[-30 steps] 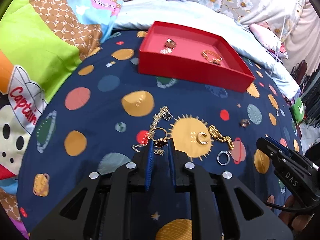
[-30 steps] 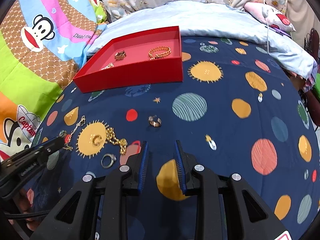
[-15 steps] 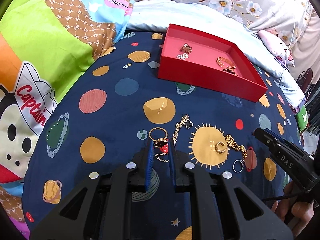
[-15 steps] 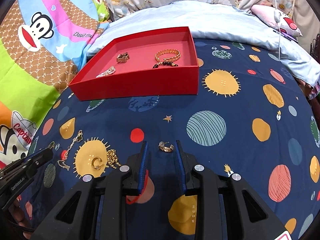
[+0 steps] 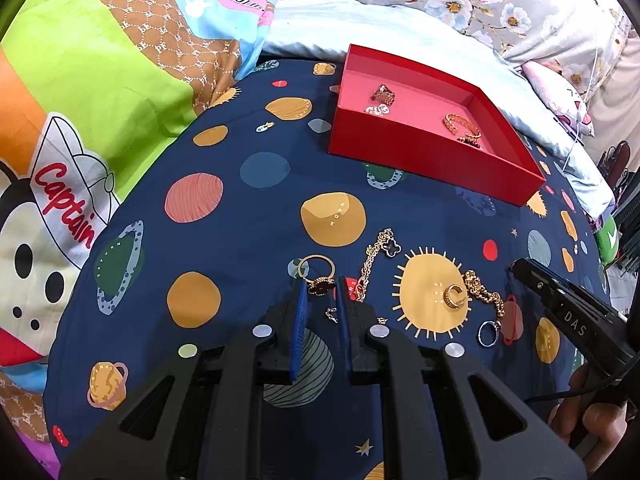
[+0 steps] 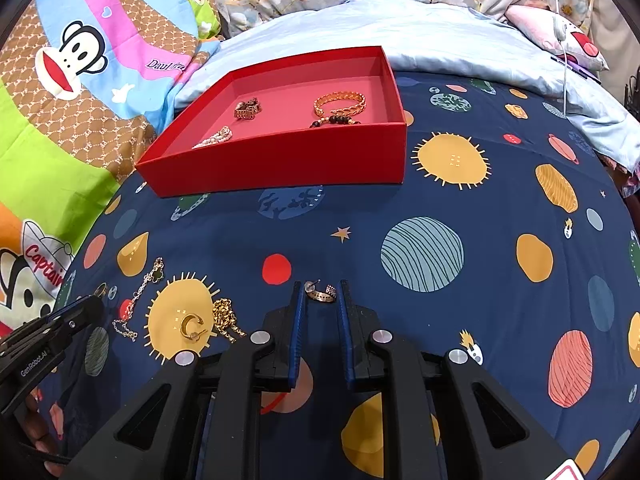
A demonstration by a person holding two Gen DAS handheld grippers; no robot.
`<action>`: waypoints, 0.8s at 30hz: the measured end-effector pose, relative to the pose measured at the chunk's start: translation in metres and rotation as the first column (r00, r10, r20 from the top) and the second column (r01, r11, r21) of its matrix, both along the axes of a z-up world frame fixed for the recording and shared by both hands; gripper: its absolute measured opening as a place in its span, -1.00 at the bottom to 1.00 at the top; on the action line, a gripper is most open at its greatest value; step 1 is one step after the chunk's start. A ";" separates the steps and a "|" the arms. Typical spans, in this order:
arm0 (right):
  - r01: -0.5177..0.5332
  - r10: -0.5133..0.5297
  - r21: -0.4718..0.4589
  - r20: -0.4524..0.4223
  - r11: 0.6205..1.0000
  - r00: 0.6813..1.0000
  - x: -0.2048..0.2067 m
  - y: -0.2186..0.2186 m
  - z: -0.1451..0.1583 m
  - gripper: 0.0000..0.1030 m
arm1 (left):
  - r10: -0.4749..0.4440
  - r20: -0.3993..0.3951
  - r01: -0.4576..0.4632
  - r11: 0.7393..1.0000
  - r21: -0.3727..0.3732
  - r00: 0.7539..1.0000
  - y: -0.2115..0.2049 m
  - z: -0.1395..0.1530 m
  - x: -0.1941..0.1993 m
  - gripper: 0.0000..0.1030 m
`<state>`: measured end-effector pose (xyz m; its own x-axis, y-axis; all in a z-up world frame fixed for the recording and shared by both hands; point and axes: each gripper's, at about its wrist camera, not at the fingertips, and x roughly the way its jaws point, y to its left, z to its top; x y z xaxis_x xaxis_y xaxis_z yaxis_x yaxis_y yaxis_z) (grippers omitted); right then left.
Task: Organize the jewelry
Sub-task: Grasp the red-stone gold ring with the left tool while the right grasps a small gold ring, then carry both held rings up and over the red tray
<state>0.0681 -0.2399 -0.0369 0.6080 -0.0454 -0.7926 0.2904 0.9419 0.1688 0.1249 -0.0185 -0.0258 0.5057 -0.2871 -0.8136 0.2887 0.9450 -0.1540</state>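
Two closing right tongs (image 6: pixel 320 292) flank the hoop earring (image 6: pixel 320 293).

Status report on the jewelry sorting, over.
Left gripper shut on gold ring. Right gripper closing around earring. Red tray ahead, path clear.

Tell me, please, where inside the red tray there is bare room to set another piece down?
The red tray is bare along its far wall and between the watch-like piece and gold bracelet; its near side is crowded.
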 end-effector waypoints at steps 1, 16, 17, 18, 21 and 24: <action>0.000 0.000 0.002 0.001 1.000 1.000 0.000 0.000 0.000 -0.72 | 0.000 0.000 0.000 1.000 0.001 1.000 0.000 0.000 0.000 -0.73; 0.012 -0.012 0.000 0.034 1.000 0.999 -0.006 -0.004 0.014 -0.73 | -0.006 0.000 0.006 1.000 0.004 1.000 -0.003 0.001 -0.002 -0.73; 0.012 -0.011 -0.002 0.036 1.000 0.999 -0.007 -0.003 0.015 -0.73 | -0.006 0.001 0.006 1.000 0.004 1.000 -0.003 0.002 -0.002 -0.73; 0.010 -0.010 -0.004 0.039 1.000 0.999 -0.007 -0.003 0.017 -0.73 | -0.007 0.002 0.007 1.000 0.002 1.000 -0.003 0.003 -0.002 -0.73; 0.007 -0.006 -0.011 0.048 1.000 0.999 -0.008 -0.003 0.022 -0.73 | -0.010 0.012 0.010 1.000 -0.001 1.000 -0.004 0.007 -0.002 -0.73; 0.003 -0.002 -0.020 0.060 1.000 0.998 -0.007 -0.004 0.028 -0.73 | -0.017 0.031 0.017 1.000 -0.001 0.999 -0.006 0.015 0.000 -0.73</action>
